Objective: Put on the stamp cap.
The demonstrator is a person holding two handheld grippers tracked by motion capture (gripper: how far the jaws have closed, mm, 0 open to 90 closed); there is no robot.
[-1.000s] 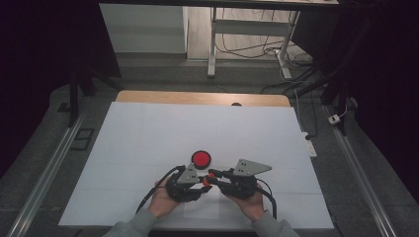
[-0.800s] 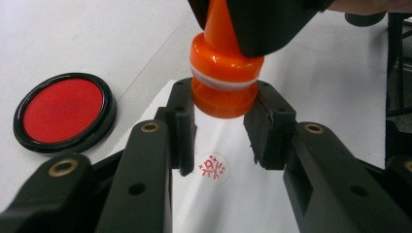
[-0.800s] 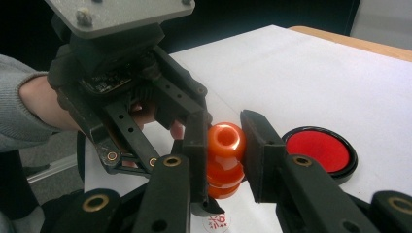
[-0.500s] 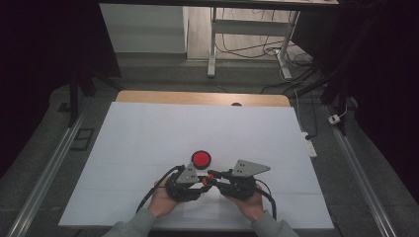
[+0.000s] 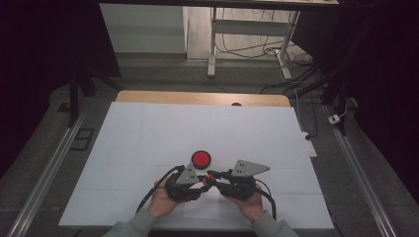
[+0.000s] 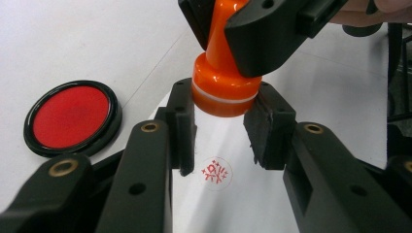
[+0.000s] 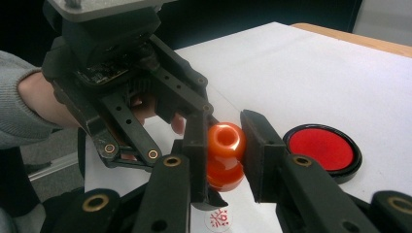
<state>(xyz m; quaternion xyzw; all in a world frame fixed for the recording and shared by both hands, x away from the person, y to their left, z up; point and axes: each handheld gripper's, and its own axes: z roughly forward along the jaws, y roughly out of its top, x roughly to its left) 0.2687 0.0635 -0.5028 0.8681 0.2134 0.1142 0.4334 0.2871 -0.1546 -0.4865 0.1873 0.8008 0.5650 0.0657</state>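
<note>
Barely shifted since a second back, held upright over the fresh red print (image 6: pixel 215 173), orange stamp (image 6: pixel 224 77) pinched at its base by left gripper (image 6: pixel 222 127), at its knob by right gripper (image 7: pixel 224 156), ink pad (image 5: pixel 201 158) just beyond.

Your left hand-held gripper (image 5: pixel 197 178) and right hand-held gripper (image 5: pixel 213 178) meet tip to tip, both clamped tight, forearms angled inward.

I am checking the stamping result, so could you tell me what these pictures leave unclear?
- Red stamp mark: its characters are too small to read in the left gripper view; cut off by the bottom edge in the right gripper view.
- Orange stamp: its printing face is turned down, hidden; its top is covered by the right gripper.
</note>
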